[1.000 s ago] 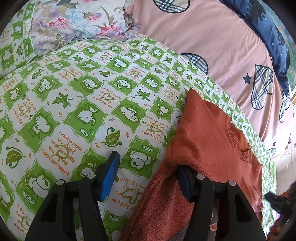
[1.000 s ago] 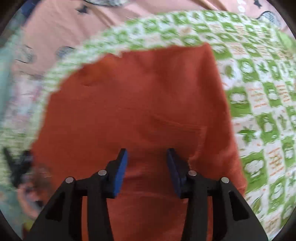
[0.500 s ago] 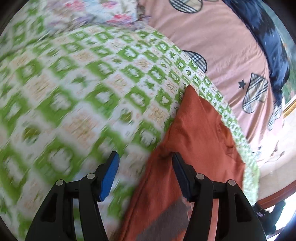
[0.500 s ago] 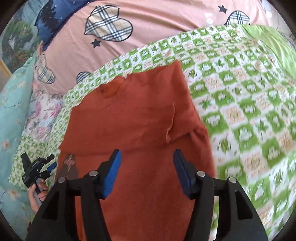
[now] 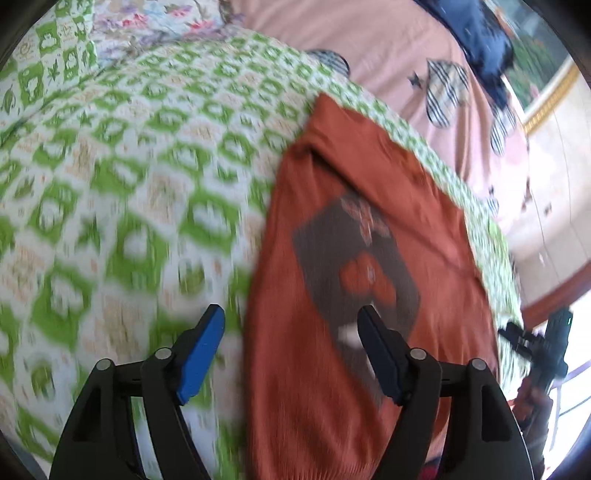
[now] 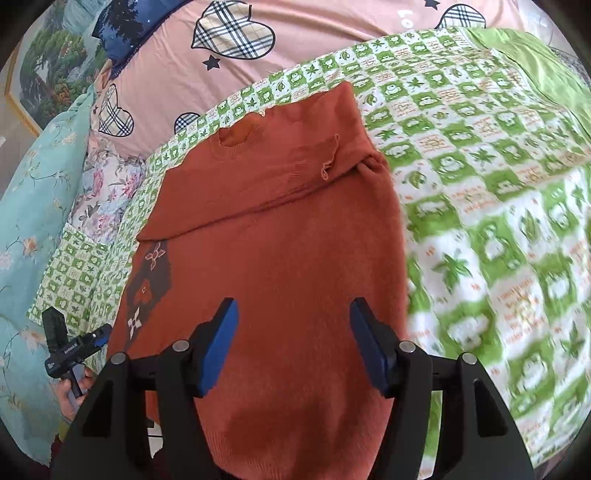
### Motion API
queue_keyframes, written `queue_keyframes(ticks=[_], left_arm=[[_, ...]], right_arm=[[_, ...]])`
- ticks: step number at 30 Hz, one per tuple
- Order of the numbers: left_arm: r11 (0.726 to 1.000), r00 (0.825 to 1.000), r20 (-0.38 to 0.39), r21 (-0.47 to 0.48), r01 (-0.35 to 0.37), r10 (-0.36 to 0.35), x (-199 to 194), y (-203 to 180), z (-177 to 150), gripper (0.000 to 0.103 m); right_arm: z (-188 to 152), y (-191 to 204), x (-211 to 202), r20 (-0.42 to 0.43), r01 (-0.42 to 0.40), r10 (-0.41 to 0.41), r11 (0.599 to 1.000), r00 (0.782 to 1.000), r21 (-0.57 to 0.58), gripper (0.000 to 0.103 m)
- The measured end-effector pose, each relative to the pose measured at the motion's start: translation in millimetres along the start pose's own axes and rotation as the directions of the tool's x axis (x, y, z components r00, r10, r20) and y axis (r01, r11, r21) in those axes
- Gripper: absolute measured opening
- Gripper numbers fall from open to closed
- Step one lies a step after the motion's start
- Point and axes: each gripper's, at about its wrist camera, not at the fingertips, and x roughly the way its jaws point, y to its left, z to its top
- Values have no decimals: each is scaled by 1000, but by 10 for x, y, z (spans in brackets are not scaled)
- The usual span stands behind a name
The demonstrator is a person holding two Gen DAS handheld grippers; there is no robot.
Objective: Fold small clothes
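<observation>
A rust-orange sweater (image 6: 288, 240) lies flat on the green-and-white quilt (image 6: 480, 221), one sleeve folded across its chest below the neck hole. A brown printed panel (image 5: 354, 266) shows on its front. My left gripper (image 5: 291, 350) hovers over the sweater's left edge; its jaws are opening, one blue pad over the quilt, one over the print, nothing pinched. My right gripper (image 6: 293, 347) hangs above the sweater's lower body, jaws also opening, with only cloth beneath. Each view catches the other gripper: the right gripper (image 5: 535, 343) and the left gripper (image 6: 70, 347), each in a hand.
Beyond the quilt lies a pink sheet (image 6: 314, 44) with plaid hearts and a navy pillow (image 6: 125, 29). Floral fabric (image 6: 107, 184) and teal cloth (image 6: 33, 206) sit at the bed's left side. A framed picture (image 6: 40, 70) hangs on the wall. The quilt stretches wide to the sweater's right.
Both grippers have drawn back from the sweater, so more of it shows. Both sets of jaws stand wider. The left view has swung right onto the brown print.
</observation>
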Motion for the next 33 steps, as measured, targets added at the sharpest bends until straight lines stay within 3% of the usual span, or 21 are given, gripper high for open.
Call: queue_keyframes(ticks=[5,10,14,17,21,23,26,27,28,29,31,32,33], left_arm=[[996,999,-28,81,30,-28,-137,-71,-387,75],[979,984,-81,116,167,-158,-247,-93,-677,75],[965,973,-99,137,222,-210,-285,-101,-806,74],[954,960,-117,127,270,-256,-295,-96,-822,73],[948,952,-129,121,293,-278,-282,-65,-824,61],[944,945,-137,108,312,-297,-299,-11,-842,54],[940,938,-142,90,329,-315,-276,48,-874,48],[940,938,-141,86,330,-317,-272,53,-874,46],[940,938,-141,83,331,-318,-279,67,-875,44],[940,938,-141,82,330,-317,-284,77,-876,41],[943,941,-141,85,321,-308,-286,85,-875,28],[947,945,-140,86,310,-297,-283,83,-873,10],[954,952,-134,87,287,-274,-291,78,-869,5]], right_arm=[[-420,-271,-226,-63,-28,29,1000,998,12,70],[-783,-364,-357,-80,-100,100,995,992,-2,70],[-903,-255,-146,-154,-257,255,966,955,5,70],[-962,-148,-21,-183,-277,267,960,946,-35,74],[-991,-259,-63,-163,-351,348,936,923,5,75],[-1018,-359,-49,-139,-387,391,921,910,57,71],[-1073,-492,-26,-95,-413,425,903,900,121,56],[-1090,-524,-25,-86,-411,423,902,902,132,47],[-1101,-548,-22,-84,-398,411,907,908,140,27],[-1095,-566,-22,-85,-391,407,907,910,155,15],[-1055,-569,-108,-48,-416,430,893,902,172,9],[-1007,-543,-213,-9,-444,451,882,892,155,9],[-985,-526,-277,11,-458,461,878,887,141,9]])
